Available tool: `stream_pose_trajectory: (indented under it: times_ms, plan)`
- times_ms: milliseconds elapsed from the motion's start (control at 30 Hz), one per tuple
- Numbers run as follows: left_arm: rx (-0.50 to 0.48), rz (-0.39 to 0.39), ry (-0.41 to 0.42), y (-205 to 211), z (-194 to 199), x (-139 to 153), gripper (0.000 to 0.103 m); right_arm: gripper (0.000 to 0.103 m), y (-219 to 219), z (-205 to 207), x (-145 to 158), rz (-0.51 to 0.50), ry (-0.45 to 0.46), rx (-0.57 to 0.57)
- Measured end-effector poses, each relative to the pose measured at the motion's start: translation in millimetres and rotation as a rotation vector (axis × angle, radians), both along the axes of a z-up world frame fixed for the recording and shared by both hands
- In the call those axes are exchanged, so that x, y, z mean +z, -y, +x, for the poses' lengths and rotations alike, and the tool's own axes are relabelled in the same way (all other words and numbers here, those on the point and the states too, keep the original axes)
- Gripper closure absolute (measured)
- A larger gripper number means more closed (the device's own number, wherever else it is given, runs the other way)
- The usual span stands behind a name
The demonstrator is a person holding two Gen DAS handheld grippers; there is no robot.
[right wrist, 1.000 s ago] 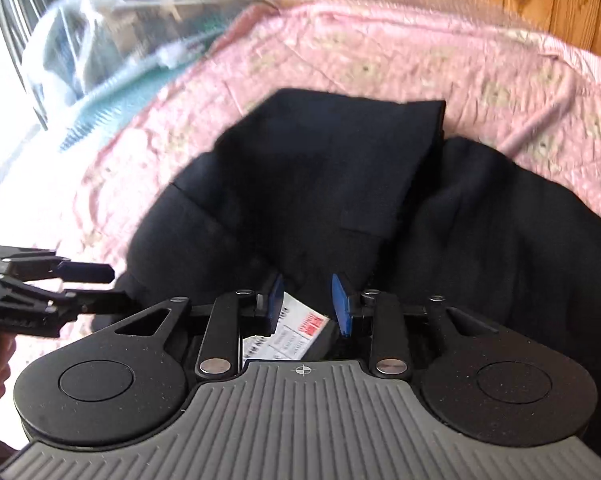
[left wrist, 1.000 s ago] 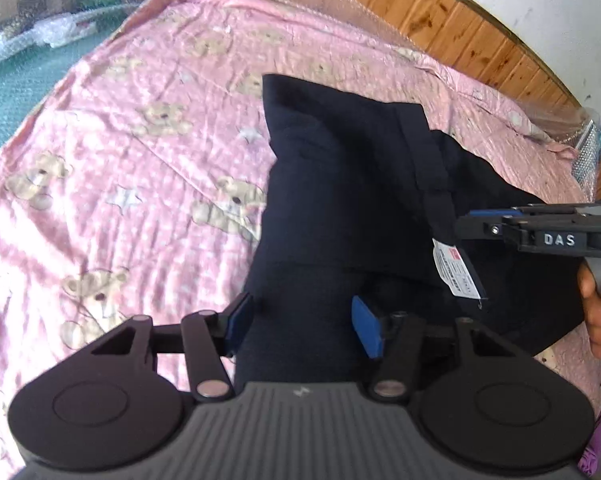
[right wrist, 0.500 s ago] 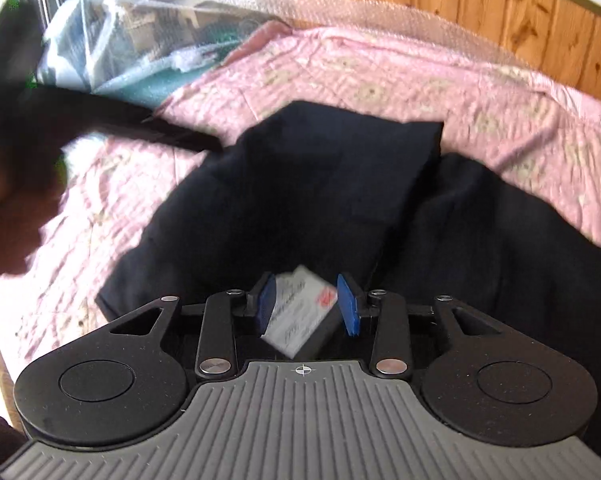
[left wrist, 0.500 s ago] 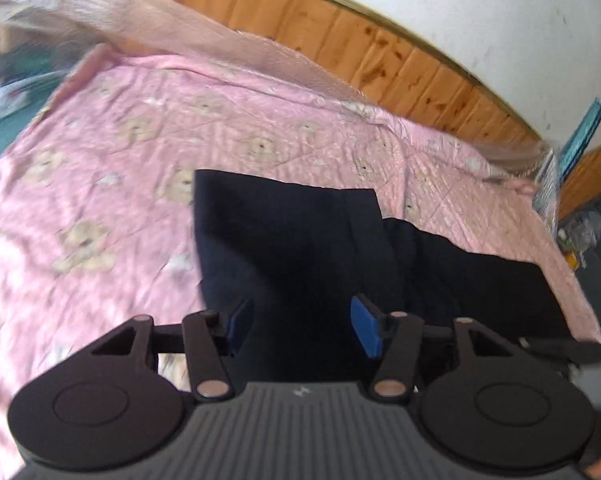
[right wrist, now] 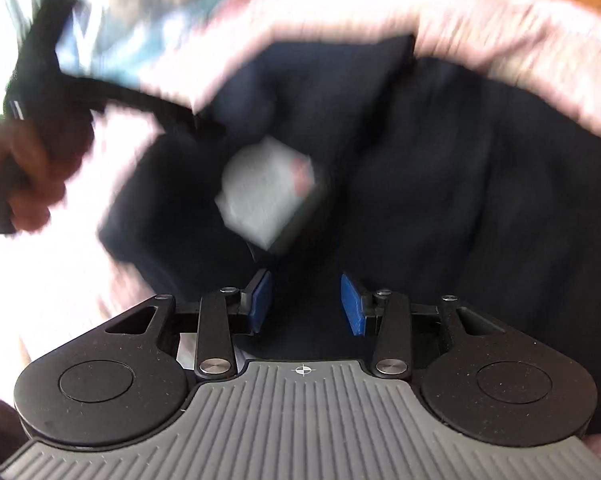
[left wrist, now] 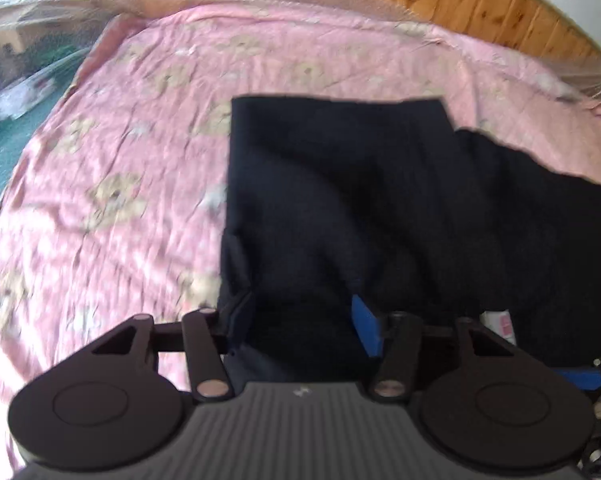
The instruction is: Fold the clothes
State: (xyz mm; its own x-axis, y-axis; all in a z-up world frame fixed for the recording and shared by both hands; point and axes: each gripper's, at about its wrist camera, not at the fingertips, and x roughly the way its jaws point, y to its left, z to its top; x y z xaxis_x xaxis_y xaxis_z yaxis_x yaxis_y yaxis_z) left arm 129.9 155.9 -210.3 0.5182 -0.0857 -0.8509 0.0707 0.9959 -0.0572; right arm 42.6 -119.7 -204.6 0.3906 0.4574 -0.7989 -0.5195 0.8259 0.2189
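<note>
Dark garment spread on our pink bedspread

Our left gripper [left wrist: 300,330] stands half open over the dark garment [left wrist: 380,208], cloth bunched against its left pad. Our right gripper [right wrist: 306,306] has just been opening; its pads press nothing, the white tag [right wrist: 266,196] lying beyond them on the pink bedspread [left wrist: 120,168].

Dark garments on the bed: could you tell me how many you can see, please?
1: the dark garment lies partly folded on the pink bedspread, white tag showing. Layers overlap, so a second piece may be hidden.
</note>
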Motion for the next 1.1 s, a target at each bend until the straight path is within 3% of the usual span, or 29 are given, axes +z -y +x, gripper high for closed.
stream_pose_trajectory:
  times_ms: [100,233,367,433,500,567,633,700,767,867,1067,1100]
  plan:
    - [0.04,0.041,0.023,15,-9,15,0.049,0.059,16,3,10,-0.014,0.005,0.003]
    - [0.058,0.002,0.1,49,-34,52,0.044,0.044,70,8,41,0.022,0.119,-0.114]
    - [0.069,0.031,0.017,83,-52,21,0.044,0.036,98,36,-1,-0.111,-0.002,-0.172]
    - [0.118,0.065,-0.016,89,-57,-1,0.045,0.024,97,36,-7,-0.118,0.045,-0.083]
    - [0.149,0.086,-0.007,97,-62,-5,0.044,0.026,98,36,-1,-0.14,0.034,-0.059]
    - [0.171,0.04,0.011,102,-65,10,0.047,0.026,105,33,5,-0.136,0.033,-0.066]
    - [0.169,-0.022,0.052,110,-72,26,0.043,0.024,116,29,6,-0.139,0.027,-0.146]
    - [0.108,-0.067,0.064,124,-77,29,0.037,0.024,128,27,2,-0.15,-0.005,-0.237]
    - [0.044,-0.062,0.008,133,-77,12,0.036,0.024,133,27,-6,-0.184,-0.065,-0.331]
    - [0.033,0.065,-0.064,139,-78,-16,0.04,0.024,149,14,-1,-0.21,-0.059,-0.394]
    - [0.037,-0.025,-0.034,138,-104,20,0.037,0.02,185,-23,26,-0.22,-0.017,-0.516]
    - [0.038,-0.029,-0.045,140,-108,25,0.037,0.02,210,-32,31,-0.211,-0.025,-0.537]
